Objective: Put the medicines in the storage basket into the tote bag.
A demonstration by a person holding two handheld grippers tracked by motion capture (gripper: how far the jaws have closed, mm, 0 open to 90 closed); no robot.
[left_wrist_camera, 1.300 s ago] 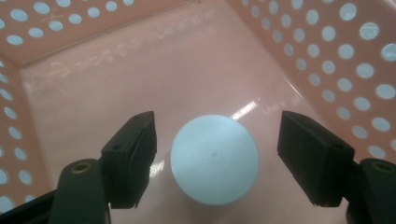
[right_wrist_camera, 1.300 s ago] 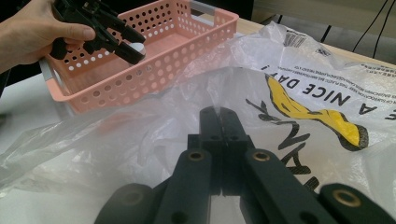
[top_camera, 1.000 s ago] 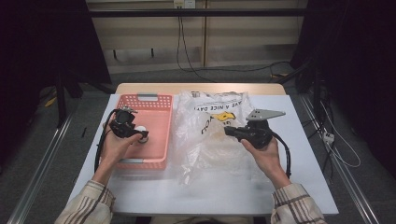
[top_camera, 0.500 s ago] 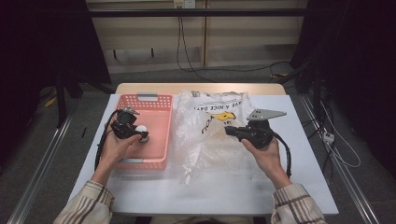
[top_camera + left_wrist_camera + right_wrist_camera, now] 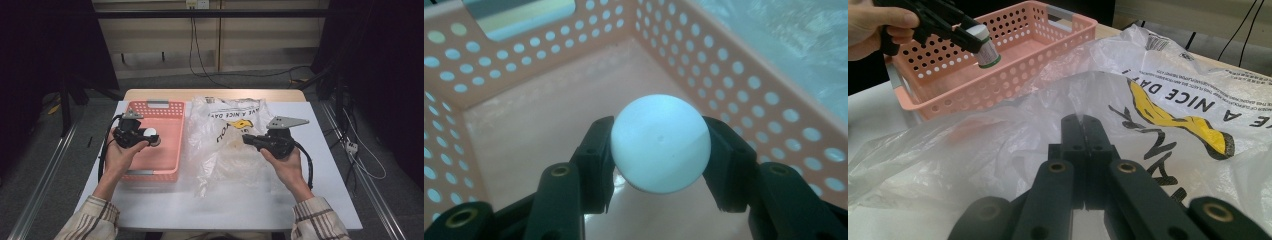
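**A:** Where is the bottle (image 5: 660, 144)?

**B:** In the left gripper (image 5: 659, 150), over the basket (image 5: 549, 102). From that gripper's own view it is a round white face with a black jaw pressed on either side, held clear of the basket floor. From the right gripper view it is a small white bottle with a green band at its low end, hanging just inside the basket's near wall.

**A:** So those jaws are gripping?

**B:** Yes. They have just been closing, and the bottle is clamped between them.

**A:** And the other claw?

**B:** The right gripper (image 5: 1082, 125) has its jaws pressed flat together, pinching a fold of the bag (image 5: 1168, 100). In the high view it sits over the bag's right half, near the table's (image 5: 240, 210) right edge, with the person's hand under it.

**A:** What lies around the bottle?

**B:** The pink perforated walls of the basket on three sides, with a slot handle in the far one. The basket floor looks bare from the left gripper view. The basket stands toward the table's left edge.

**A:** Anything in the way?

**B:** The bag. It is crumpled clear plastic with black lettering and a yellow print, spread across the table's middle, and its left edge lies against the basket's right wall. It rises between the two grippers, which are well apart. The front strip of the table is white and bare.
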